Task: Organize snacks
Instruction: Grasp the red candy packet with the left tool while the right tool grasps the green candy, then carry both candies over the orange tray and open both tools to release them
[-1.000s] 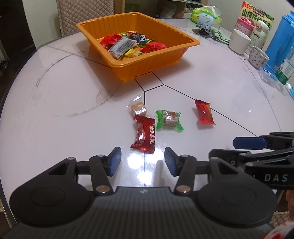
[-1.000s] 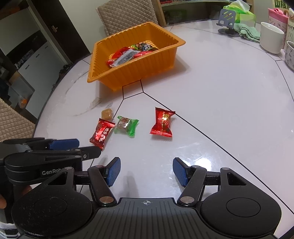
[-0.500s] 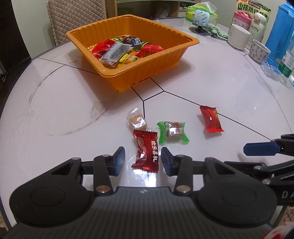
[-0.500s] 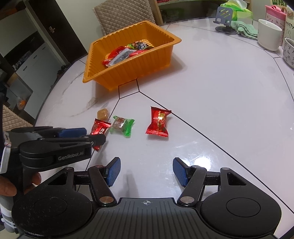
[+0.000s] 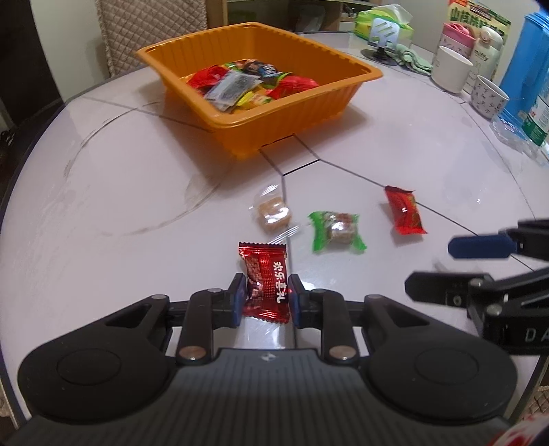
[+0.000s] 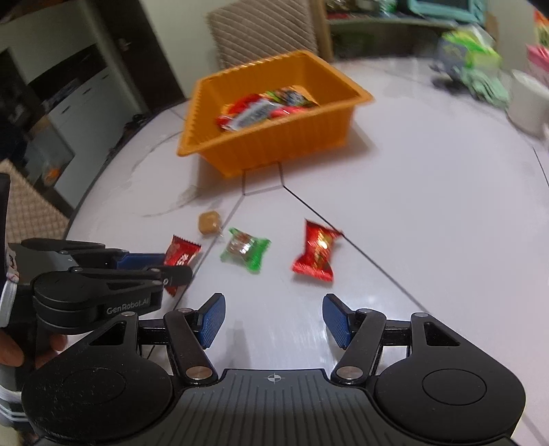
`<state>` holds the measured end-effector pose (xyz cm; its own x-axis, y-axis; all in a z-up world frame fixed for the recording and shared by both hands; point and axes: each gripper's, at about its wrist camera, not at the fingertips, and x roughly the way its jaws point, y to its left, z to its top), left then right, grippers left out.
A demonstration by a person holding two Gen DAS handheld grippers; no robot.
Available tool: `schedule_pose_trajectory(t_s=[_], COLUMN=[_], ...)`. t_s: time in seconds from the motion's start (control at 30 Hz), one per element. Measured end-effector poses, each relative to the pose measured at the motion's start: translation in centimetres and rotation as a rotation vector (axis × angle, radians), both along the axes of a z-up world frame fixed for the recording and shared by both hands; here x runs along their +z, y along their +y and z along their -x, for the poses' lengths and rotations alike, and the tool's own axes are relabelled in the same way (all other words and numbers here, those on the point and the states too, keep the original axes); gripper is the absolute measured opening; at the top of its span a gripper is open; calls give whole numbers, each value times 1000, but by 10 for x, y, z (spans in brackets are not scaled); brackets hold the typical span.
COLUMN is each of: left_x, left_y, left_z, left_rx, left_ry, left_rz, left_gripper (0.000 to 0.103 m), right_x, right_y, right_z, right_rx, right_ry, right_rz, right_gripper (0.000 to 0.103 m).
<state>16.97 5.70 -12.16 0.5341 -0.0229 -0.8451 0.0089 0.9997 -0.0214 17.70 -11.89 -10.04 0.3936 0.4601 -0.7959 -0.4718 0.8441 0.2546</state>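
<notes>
My left gripper (image 5: 267, 298) is shut on a dark red candy packet (image 5: 266, 281) that lies on the white table; it also shows in the right wrist view (image 6: 180, 255). Beyond it lie a clear-wrapped brown candy (image 5: 272, 212), a green-wrapped candy (image 5: 336, 230) and a bright red packet (image 5: 404, 210). An orange tray (image 5: 302, 106) holding several snacks stands farther back. My right gripper (image 6: 273, 320) is open and empty, just short of the green candy (image 6: 245, 249) and the red packet (image 6: 316, 252).
White mugs (image 5: 450, 68), a blue container (image 5: 525, 61), a plastic bottle, a phone stand and green cloth crowd the table's far right. A quilted chair (image 5: 151, 31) stands behind the tray. The table edge (image 5: 20, 161) curves along the left.
My left gripper moved forward over the dark red packet and closed on it. My right gripper moved forward toward the green and red candies, staying open.
</notes>
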Motion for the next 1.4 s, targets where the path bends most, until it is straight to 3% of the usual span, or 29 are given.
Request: schedule_pose_trajectory(t_s=[0.4, 0.57, 0.73, 0.87, 1.13, 1.4], left_x=[4, 5, 6, 6, 8, 29], left_y=[31, 36, 37, 38, 37, 39], left_z=[12, 14, 15, 16, 16, 14], left_rx=[105, 118, 123, 126, 127, 130], left_ry=[13, 13, 13, 14, 9, -32], left_rz=[16, 24, 29, 30, 28, 44], left_gripper=[23, 23, 23, 23, 23, 23], right_x=[-7, -21, -33, -37, -31, -9], right_y=[42, 54, 59, 63, 61, 39], right_z=[-17, -28, -37, -40, -37, -40], right_rx=[354, 505, 587, 619, 567, 379], right_ry=[-211, -239, -247, -229, -179, -88], right_rz=[63, 126, 163, 159, 124, -6], right_gripper=[61, 47, 42, 24, 21, 21])
